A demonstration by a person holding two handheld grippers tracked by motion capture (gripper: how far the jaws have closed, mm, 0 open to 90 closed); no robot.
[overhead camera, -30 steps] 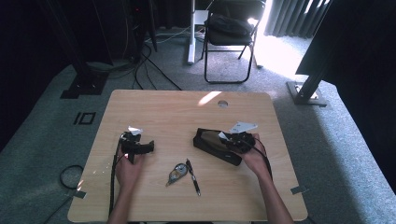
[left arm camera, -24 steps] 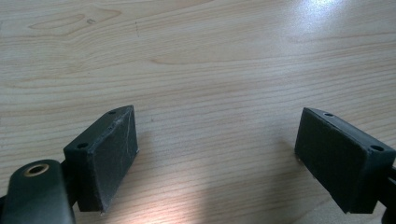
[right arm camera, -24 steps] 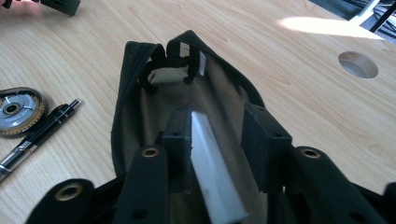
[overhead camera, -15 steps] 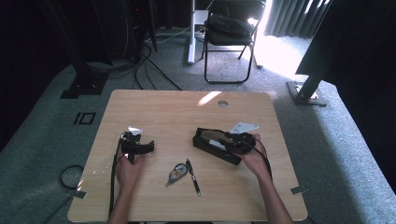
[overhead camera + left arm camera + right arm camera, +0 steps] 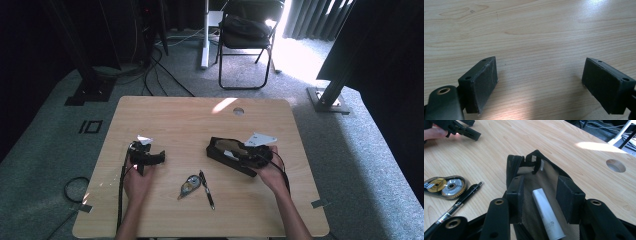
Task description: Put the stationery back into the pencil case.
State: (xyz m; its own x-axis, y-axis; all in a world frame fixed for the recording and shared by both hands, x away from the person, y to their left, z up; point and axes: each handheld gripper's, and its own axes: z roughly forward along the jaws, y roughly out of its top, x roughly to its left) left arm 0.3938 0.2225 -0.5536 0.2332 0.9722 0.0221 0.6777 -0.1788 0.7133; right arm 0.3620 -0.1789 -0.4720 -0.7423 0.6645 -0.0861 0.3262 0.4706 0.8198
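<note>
A black pencil case [image 5: 225,150] lies open right of the table's middle. My right gripper [image 5: 250,154] is at its near end. In the right gripper view the right gripper [image 5: 541,180] stands open, its jaws reaching into the case [image 5: 514,166] on either side of a white tube [image 5: 547,216] without touching it. My left gripper [image 5: 148,158] rests on the left part of the table. It stands open [image 5: 540,61] over bare wood, nothing between its pads [image 5: 482,82]. A correction tape roller [image 5: 189,186] and a black pen [image 5: 206,189] lie between the hands.
The wooden table [image 5: 175,120] has a round cable hole [image 5: 238,111] near its far edge, with a sun patch beside it. A folding chair [image 5: 245,30] and cables stand on the carpet beyond. From the right gripper view, the left gripper [image 5: 461,128] shows far off in a hand.
</note>
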